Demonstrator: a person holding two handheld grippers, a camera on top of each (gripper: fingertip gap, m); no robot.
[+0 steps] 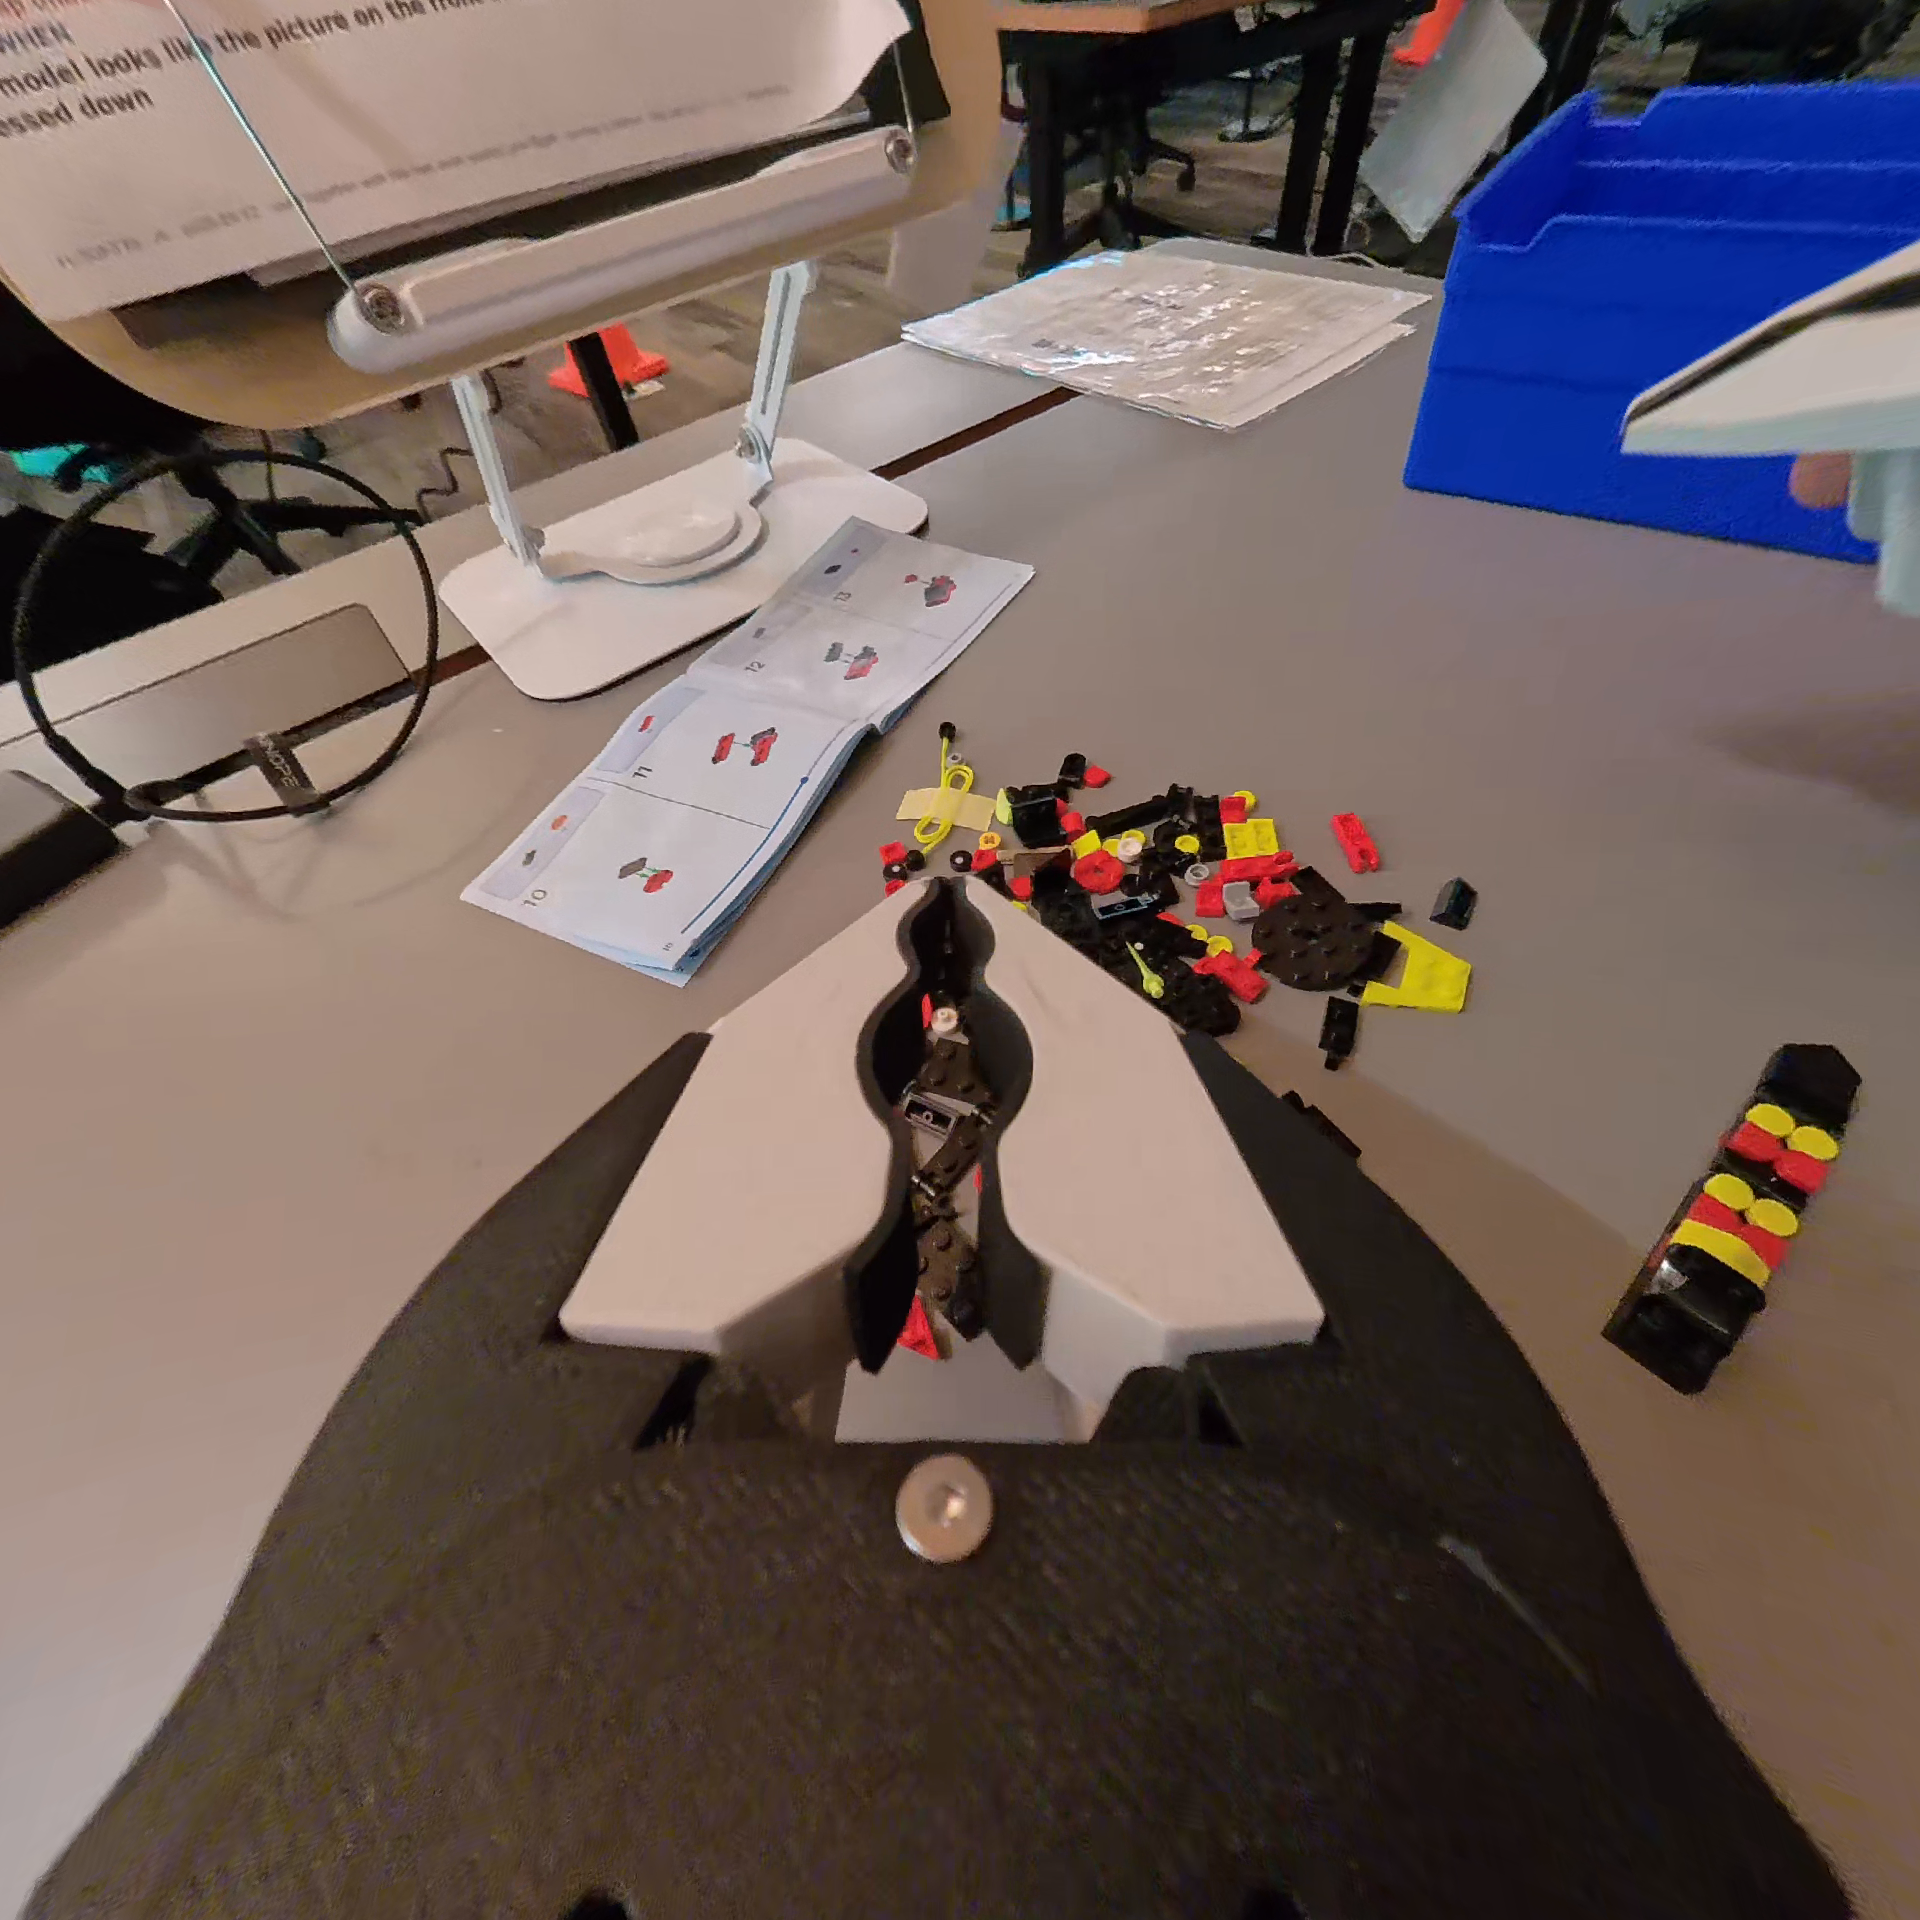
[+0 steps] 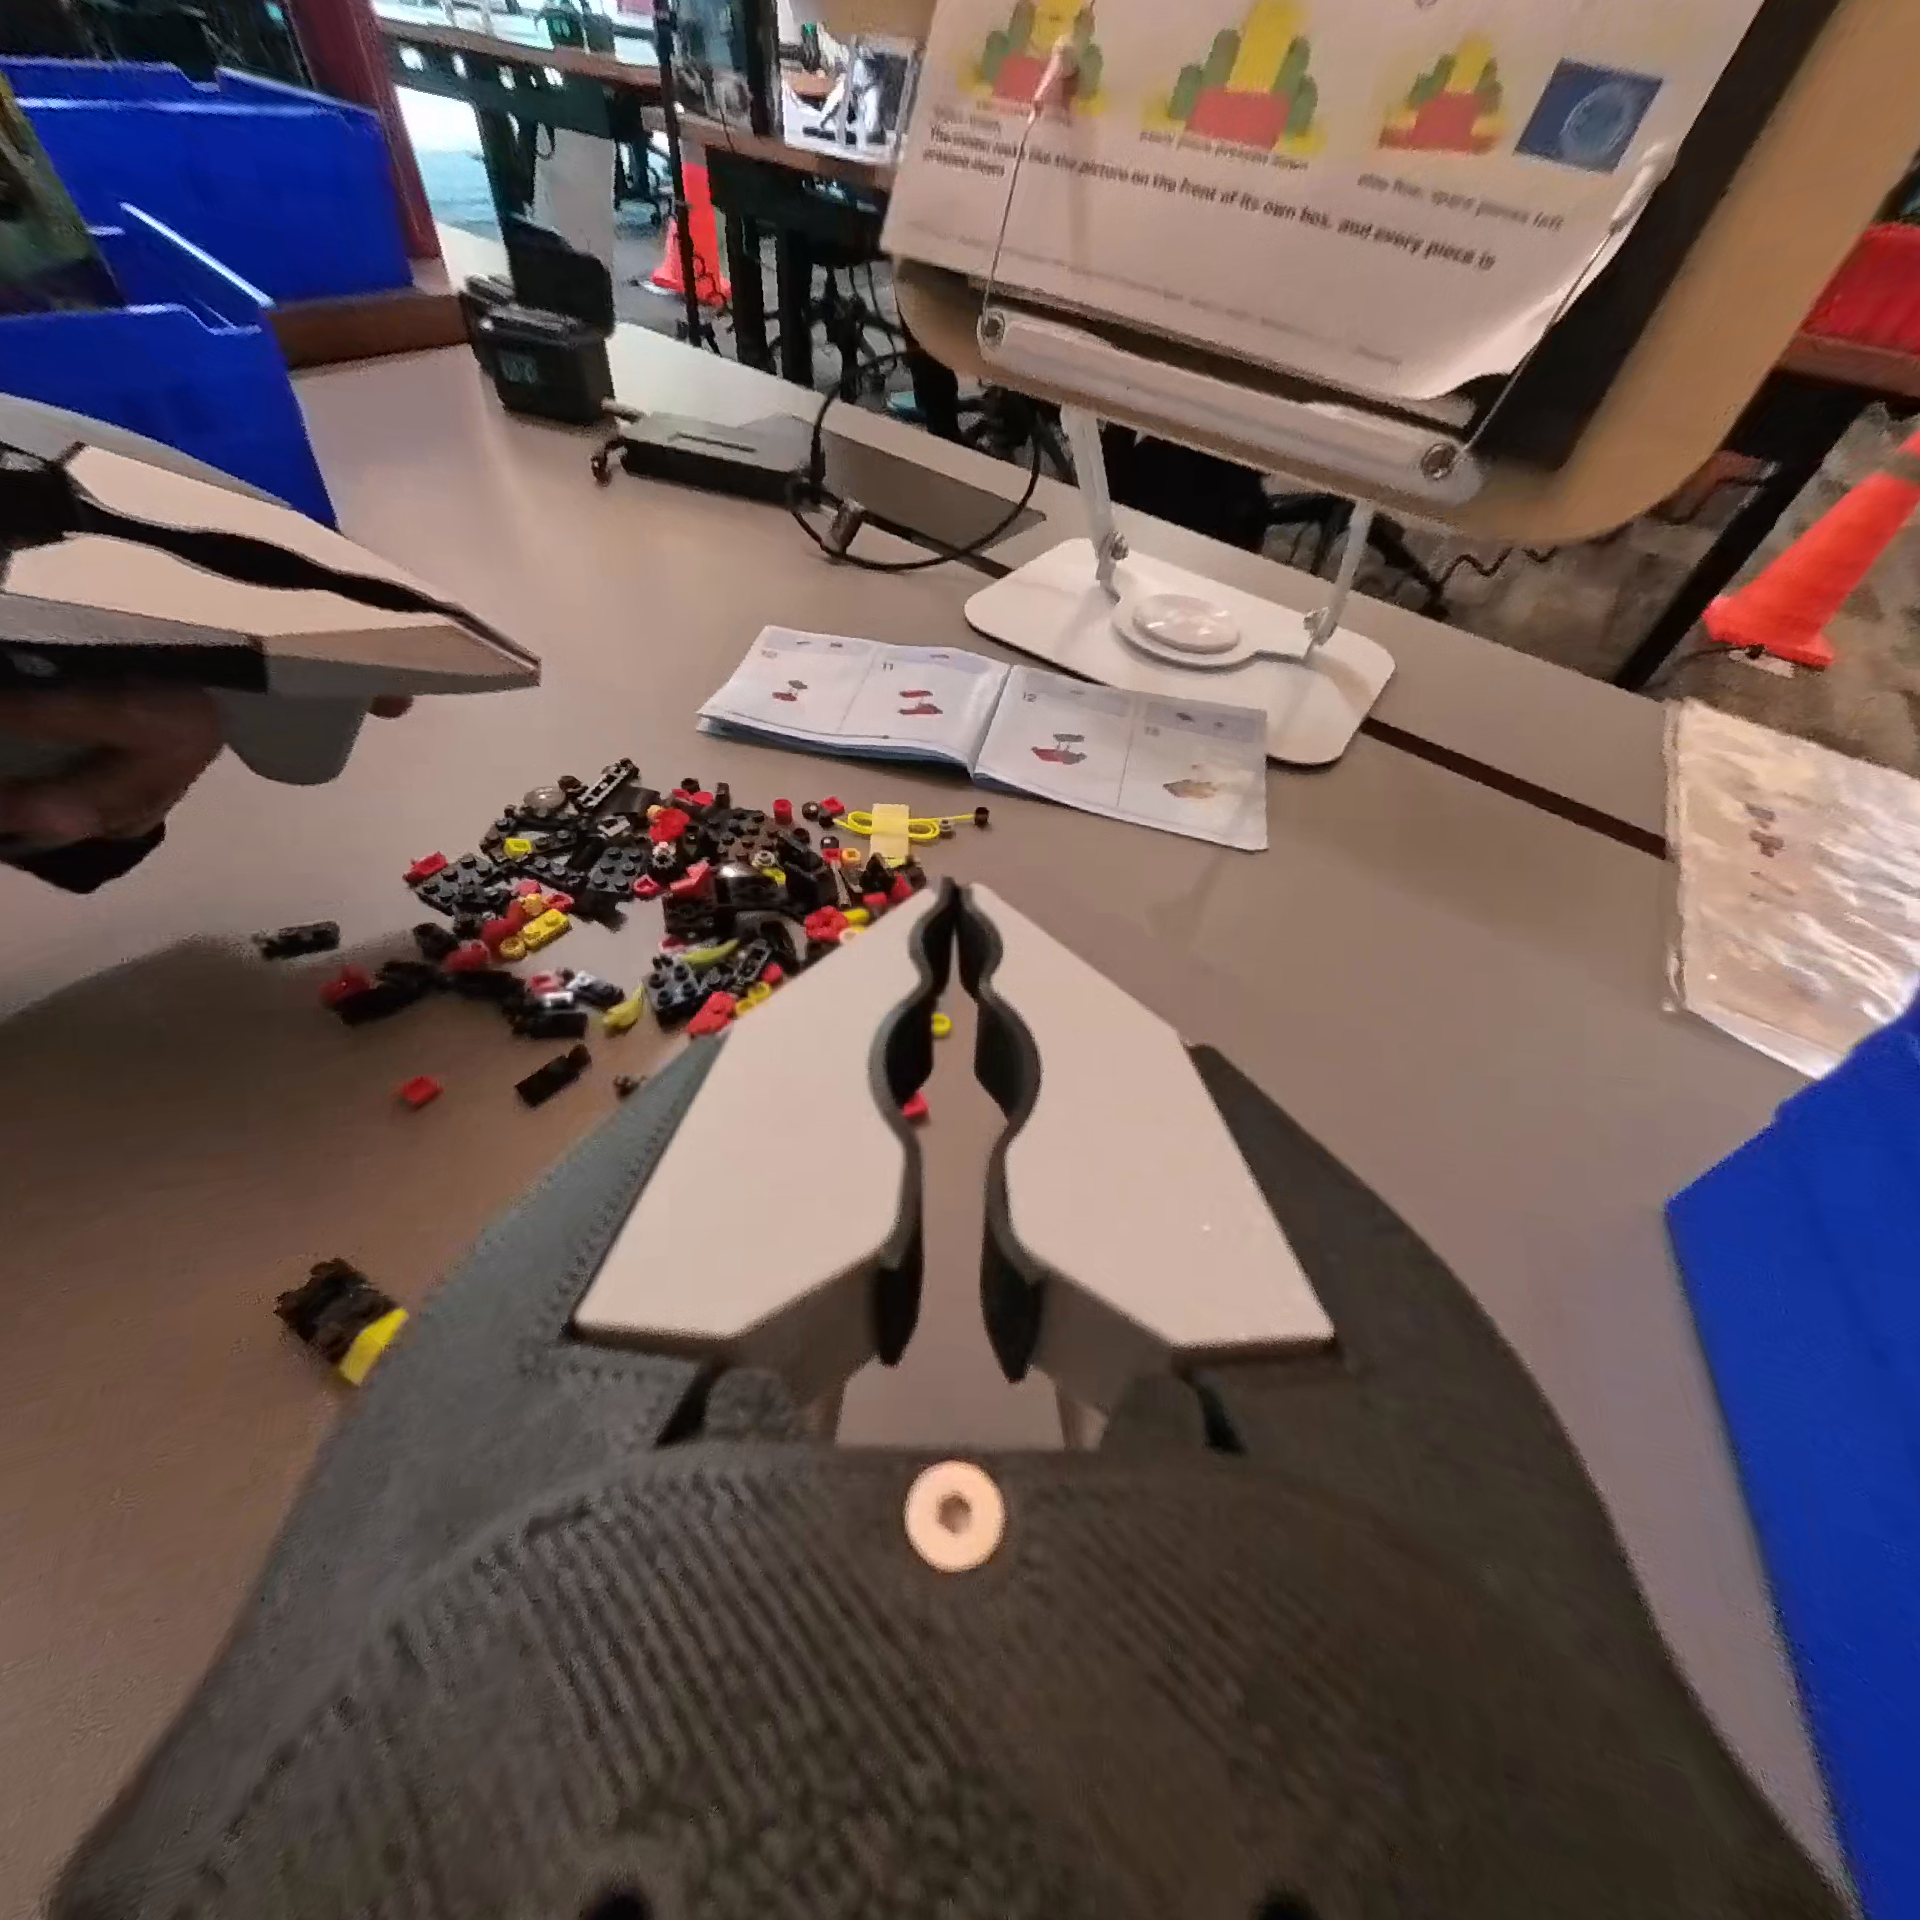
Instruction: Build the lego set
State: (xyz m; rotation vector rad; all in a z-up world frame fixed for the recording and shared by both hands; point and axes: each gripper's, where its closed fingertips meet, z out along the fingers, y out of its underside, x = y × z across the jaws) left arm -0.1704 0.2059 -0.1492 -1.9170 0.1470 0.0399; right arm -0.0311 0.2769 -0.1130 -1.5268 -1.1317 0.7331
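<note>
Left gripper (image 1: 948,891), jaws closed and empty, hovers over the loose brick pile (image 1: 1164,894) at frame centre; right gripper (image 2: 951,896), tips also pinched shut, nears it; part-built black model (image 1: 1730,1216) lies lower right, long axis toward the pile.
</note>
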